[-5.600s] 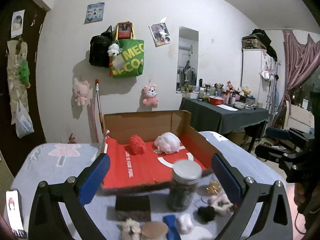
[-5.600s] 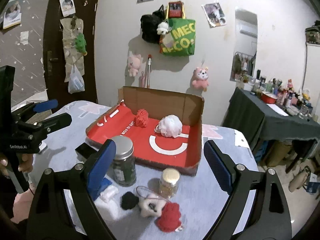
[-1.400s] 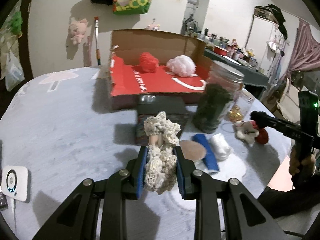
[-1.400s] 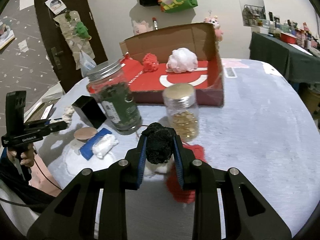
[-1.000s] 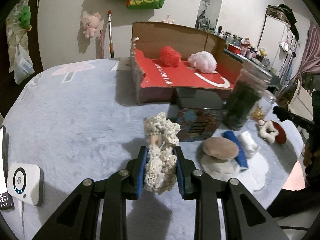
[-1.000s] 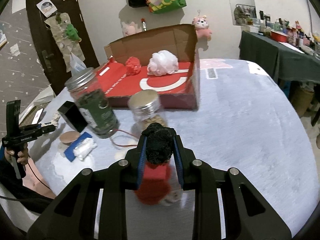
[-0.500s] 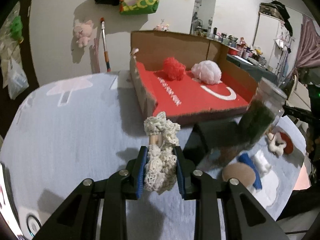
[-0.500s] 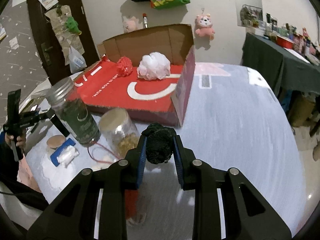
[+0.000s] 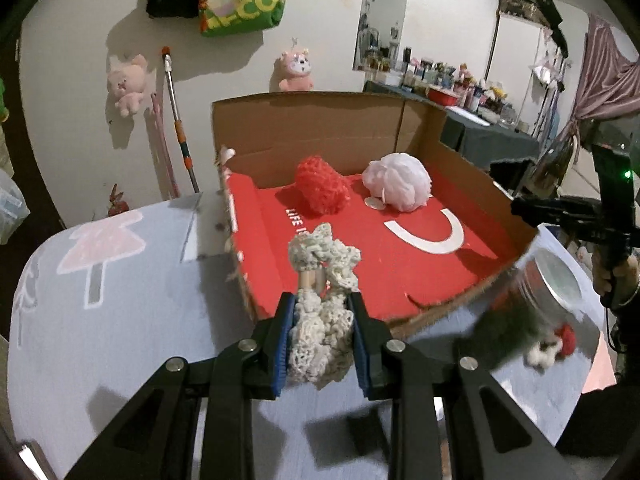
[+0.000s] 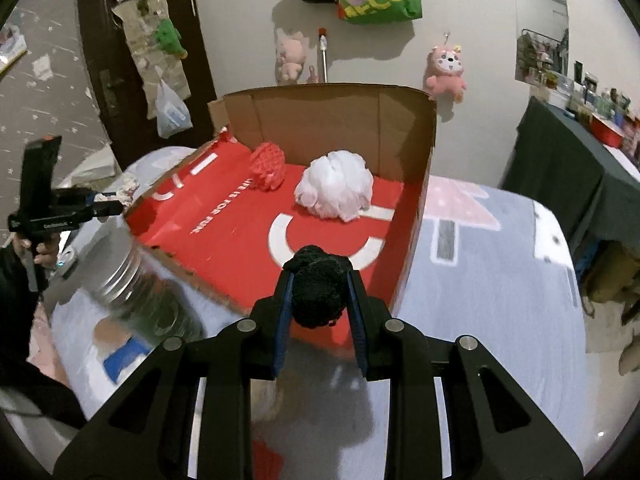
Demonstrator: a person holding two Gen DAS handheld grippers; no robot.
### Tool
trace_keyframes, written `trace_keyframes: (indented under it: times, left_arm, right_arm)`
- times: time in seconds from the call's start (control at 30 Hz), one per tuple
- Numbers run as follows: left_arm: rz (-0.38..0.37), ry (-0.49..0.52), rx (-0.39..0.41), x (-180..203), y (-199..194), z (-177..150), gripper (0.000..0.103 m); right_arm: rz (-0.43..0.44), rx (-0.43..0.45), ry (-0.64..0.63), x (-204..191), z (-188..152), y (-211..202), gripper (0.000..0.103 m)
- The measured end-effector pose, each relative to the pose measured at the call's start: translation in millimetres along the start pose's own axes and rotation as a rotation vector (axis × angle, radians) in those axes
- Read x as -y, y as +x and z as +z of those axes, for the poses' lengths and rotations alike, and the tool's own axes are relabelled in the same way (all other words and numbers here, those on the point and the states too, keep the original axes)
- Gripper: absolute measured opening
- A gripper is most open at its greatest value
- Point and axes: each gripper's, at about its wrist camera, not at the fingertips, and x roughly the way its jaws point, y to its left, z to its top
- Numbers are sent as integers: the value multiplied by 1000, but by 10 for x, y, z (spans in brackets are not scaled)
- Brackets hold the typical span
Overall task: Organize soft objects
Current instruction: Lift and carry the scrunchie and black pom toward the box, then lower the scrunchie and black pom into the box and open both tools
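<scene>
My left gripper (image 9: 322, 332) is shut on a cream crocheted soft toy (image 9: 322, 300), held just before the near left corner of the open cardboard box (image 9: 320, 128) with its red floor. My right gripper (image 10: 318, 312) is shut on a black fuzzy pom-pom (image 10: 318, 292), held over the box's (image 10: 332, 120) near right edge. In the box lie a red knitted ball (image 9: 322, 190) (image 10: 268, 164) and a white fluffy puff (image 9: 398, 182) (image 10: 336, 190). The right gripper also shows at the right edge of the left wrist view, the left gripper at the left edge of the right wrist view.
A metal-lidded glass jar (image 10: 120, 280) (image 9: 532, 292) with dark green contents stands before the box. A small red and white plush (image 9: 554, 346) lies on the grey blanket (image 9: 100, 320). A blue and white item (image 10: 124, 356) lies near the jar. Plush toys hang on the wall.
Both grippers have risen and moved toward the box with their toys. The jars, black block and small items have slid down and out toward the frame edges.
</scene>
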Motion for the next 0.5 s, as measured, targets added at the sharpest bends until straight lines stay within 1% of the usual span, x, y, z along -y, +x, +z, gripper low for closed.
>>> trace_keyframes:
  times: [0.1, 0.2, 0.3, 0.43, 0.5]
  left_arm:
    - [-8, 8, -40, 59, 178, 189, 28]
    - [22, 20, -78, 124, 370, 341, 28]
    - [48, 34, -121, 169, 577, 488, 28]
    - [96, 58, -190, 228, 857, 613, 28]
    - [108, 63, -228, 238, 988, 655, 28]
  right_arm:
    - [-25, -50, -25, -22, 214, 227, 25]
    - [-54, -108, -49, -62, 355, 446, 25]
    - [-117, -194, -69, -90, 473, 749, 25]
    - [-152, -287, -53, -44, 581, 1062, 25]
    - [-166, -322, -48, -8, 627, 1193, 25]
